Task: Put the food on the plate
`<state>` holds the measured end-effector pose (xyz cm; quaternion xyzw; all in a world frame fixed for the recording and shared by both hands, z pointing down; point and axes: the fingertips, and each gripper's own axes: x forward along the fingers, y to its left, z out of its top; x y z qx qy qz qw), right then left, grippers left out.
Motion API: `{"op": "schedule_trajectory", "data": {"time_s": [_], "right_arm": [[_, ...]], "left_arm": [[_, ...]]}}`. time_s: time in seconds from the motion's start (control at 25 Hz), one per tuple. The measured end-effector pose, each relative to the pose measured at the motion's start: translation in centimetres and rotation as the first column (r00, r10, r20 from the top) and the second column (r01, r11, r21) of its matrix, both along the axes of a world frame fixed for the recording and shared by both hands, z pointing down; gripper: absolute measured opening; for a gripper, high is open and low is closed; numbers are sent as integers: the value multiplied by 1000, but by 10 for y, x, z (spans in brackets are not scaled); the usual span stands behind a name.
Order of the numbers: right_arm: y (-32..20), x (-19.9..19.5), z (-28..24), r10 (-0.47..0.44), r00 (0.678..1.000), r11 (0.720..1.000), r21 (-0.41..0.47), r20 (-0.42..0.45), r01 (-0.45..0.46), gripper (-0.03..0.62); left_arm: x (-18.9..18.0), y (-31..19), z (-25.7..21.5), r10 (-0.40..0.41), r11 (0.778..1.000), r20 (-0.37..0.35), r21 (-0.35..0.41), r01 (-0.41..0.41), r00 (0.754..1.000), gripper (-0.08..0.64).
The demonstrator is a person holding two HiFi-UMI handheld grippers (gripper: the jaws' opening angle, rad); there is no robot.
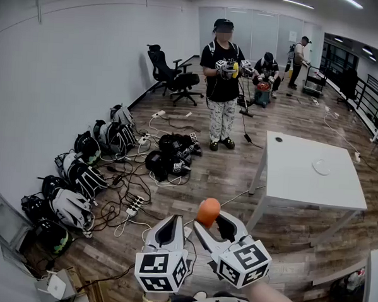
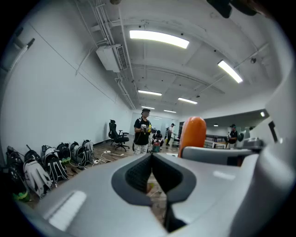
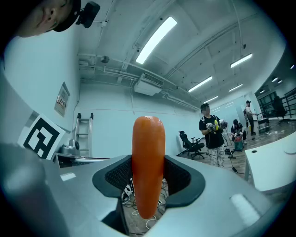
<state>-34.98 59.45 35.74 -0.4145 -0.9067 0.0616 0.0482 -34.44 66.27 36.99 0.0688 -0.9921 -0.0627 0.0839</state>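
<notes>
An orange carrot-like piece of food (image 1: 208, 211) stands upright between the pads of my right gripper (image 1: 213, 225), which is shut on it low in the head view. In the right gripper view the food (image 3: 148, 166) fills the gap between the jaws and sticks up past them. My left gripper (image 1: 170, 227) is just to the left of it, shut and with nothing in it; its view shows the food (image 2: 192, 135) close by on the right. A small white plate (image 1: 321, 167) lies on the white table (image 1: 294, 184), ahead and to the right, well away from both grippers.
Several backpacks (image 1: 79, 192) and loose cables with a power strip (image 1: 134, 205) lie on the wood floor along the left wall. A person (image 1: 222, 86) holding grippers stands ahead, beside a black office chair (image 1: 171, 77). More people are at the far back.
</notes>
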Motion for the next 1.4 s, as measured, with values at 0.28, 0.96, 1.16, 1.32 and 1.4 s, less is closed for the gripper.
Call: {"op": "schedule_trajectory", "data": {"time_s": [0.28, 0.96, 1.16, 1.32, 1.4], "right_arm": [[0, -12, -1, 63, 998, 998, -6, 20, -63, 210], [-154, -23, 16, 548, 837, 837, -14, 7, -548, 210], [-213, 5, 3, 686, 727, 728, -15, 10, -686, 210], [-254, 32, -2, 760, 650, 650, -23, 5, -760, 210], [-275, 46, -2, 790, 614, 614, -20, 6, -789, 210]], "left_arm": [[-19, -7, 2, 83, 997, -3, -9, -83, 997, 8], [-57, -165, 15, 550, 835, -12, -4, -550, 835, 8], [-41, -229, 1, 684, 730, -1, 2, -684, 730, 8], [-20, -274, -3, 755, 656, 1, 9, -755, 656, 8], [-9, -297, -3, 783, 622, 0, 10, -783, 622, 8]]}}
